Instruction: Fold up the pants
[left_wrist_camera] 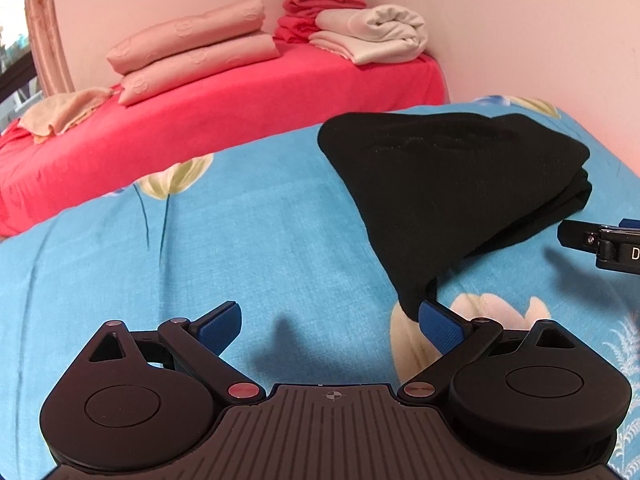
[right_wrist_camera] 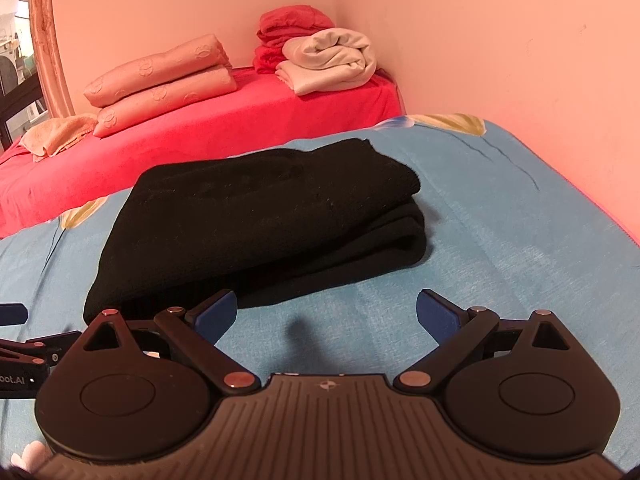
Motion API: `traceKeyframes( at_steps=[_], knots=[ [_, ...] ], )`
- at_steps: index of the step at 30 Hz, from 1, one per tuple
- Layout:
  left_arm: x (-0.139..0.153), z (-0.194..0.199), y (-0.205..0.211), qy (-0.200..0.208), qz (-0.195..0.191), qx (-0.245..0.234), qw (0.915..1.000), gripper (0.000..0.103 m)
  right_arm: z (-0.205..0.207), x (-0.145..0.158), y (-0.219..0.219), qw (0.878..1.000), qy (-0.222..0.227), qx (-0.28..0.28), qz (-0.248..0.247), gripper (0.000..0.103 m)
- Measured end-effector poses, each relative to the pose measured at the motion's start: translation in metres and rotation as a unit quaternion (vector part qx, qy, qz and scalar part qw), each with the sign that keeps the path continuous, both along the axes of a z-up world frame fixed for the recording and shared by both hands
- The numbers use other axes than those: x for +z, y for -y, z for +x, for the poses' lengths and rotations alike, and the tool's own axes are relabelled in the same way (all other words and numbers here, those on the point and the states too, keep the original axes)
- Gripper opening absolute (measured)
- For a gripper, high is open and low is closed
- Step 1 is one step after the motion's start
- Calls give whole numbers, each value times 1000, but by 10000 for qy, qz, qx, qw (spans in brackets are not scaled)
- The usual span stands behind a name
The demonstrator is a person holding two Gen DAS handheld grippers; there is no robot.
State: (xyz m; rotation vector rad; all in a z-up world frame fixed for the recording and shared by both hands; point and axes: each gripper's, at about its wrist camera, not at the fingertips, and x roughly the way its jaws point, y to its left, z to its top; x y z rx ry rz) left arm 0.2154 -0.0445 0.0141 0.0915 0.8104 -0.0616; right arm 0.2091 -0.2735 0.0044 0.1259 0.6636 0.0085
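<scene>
The black pants [left_wrist_camera: 448,184] lie folded in a thick stack on the blue flowered bedsheet [left_wrist_camera: 200,248]. In the left wrist view they sit ahead and to the right; their near corner reaches down to the right blue pad. My left gripper [left_wrist_camera: 330,322] is open and holds nothing. Part of the right gripper [left_wrist_camera: 600,240] shows at the right edge. In the right wrist view the pants [right_wrist_camera: 260,216] lie ahead and left on the bedsheet [right_wrist_camera: 480,240], just beyond the open, empty right gripper [right_wrist_camera: 326,316]. The left gripper [right_wrist_camera: 24,344] shows at the left edge.
A red-covered bed [left_wrist_camera: 200,128] stands behind, with two folded pink towels [left_wrist_camera: 192,52], a crumpled peach cloth [left_wrist_camera: 60,112], a red cloth pile [left_wrist_camera: 316,8] and a rolled white blanket [left_wrist_camera: 376,32]. A pink wall [right_wrist_camera: 500,40] closes the right side and back. A curtain [left_wrist_camera: 44,32] hangs far left.
</scene>
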Motion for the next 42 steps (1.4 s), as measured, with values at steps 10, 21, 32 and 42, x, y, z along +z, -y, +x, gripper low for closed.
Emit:
traceKeyframes(
  at_steps=[10, 21, 32, 42],
  knots=[
    [-1, -1, 6, 8, 98, -103, 9999, 103, 0, -2, 3, 9999, -36, -20, 102, 98],
    [-3, 1, 9, -18, 172, -170, 9997, 103, 0, -3, 4, 9999, -35, 8, 111, 98],
    [-8, 5, 13, -68, 214, -199, 9995, 103, 1, -5, 6, 9998, -58, 6, 173, 98],
    [-11, 6, 16, -124, 235, -283, 9992, 103, 2, -9, 6, 9997, -96, 21, 217, 98]
  ],
)
